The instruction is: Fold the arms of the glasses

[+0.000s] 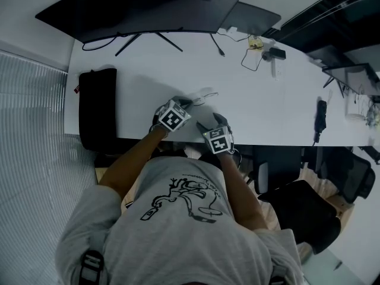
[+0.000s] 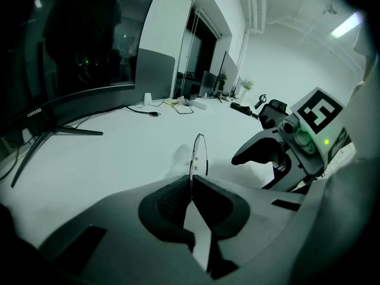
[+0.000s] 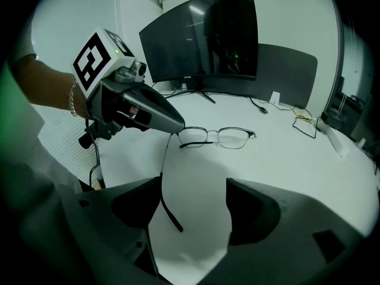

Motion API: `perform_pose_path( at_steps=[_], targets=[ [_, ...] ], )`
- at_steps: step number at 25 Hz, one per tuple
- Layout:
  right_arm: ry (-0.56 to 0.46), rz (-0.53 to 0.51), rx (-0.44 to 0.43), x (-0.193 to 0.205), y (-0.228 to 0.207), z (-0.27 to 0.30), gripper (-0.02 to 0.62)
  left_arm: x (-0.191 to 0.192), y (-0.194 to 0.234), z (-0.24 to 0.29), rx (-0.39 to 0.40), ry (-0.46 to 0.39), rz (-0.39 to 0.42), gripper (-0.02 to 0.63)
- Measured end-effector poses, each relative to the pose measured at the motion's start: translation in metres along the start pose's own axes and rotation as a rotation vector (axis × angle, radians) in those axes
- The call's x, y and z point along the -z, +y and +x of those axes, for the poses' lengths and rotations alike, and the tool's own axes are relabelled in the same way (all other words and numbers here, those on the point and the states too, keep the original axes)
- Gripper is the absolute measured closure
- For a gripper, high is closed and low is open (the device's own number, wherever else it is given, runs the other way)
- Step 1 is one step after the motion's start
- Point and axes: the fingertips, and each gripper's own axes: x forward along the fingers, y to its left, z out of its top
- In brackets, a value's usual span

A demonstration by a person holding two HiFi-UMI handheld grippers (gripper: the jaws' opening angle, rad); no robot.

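Observation:
Thin metal-framed glasses (image 3: 218, 137) lie on the white table (image 3: 285, 177); in the head view they are just beyond both grippers (image 1: 205, 95). My left gripper (image 2: 191, 186) is shut on the frame's end by the hinge, and the lenses (image 2: 199, 152) stand edge-on ahead of it. In the right gripper view its tip (image 3: 176, 126) pinches that same corner. One arm (image 3: 166, 202) sticks out towards me and lies between the wide-open jaws of my right gripper (image 3: 193, 202), close to the left finger; nothing presses on it. The other arm looks folded behind the lenses.
A large curved monitor (image 1: 148, 8) stands at the table's far edge with a laptop (image 1: 252, 18) beside it. A black case (image 1: 98, 108) lies at the left end. Cables and small devices (image 1: 261, 49) sit at the back right. A chair (image 1: 309, 209) is at my right.

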Motion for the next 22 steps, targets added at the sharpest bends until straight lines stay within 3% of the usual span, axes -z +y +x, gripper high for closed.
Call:
perform_pose_path(
  at_steps=[22],
  targets=[
    [0.011, 0.030, 0.055, -0.003, -0.028, 0.000, 0.242, 0.000, -0.001, 0.003, 0.037, 0.011, 0.010, 0.575]
  ],
)
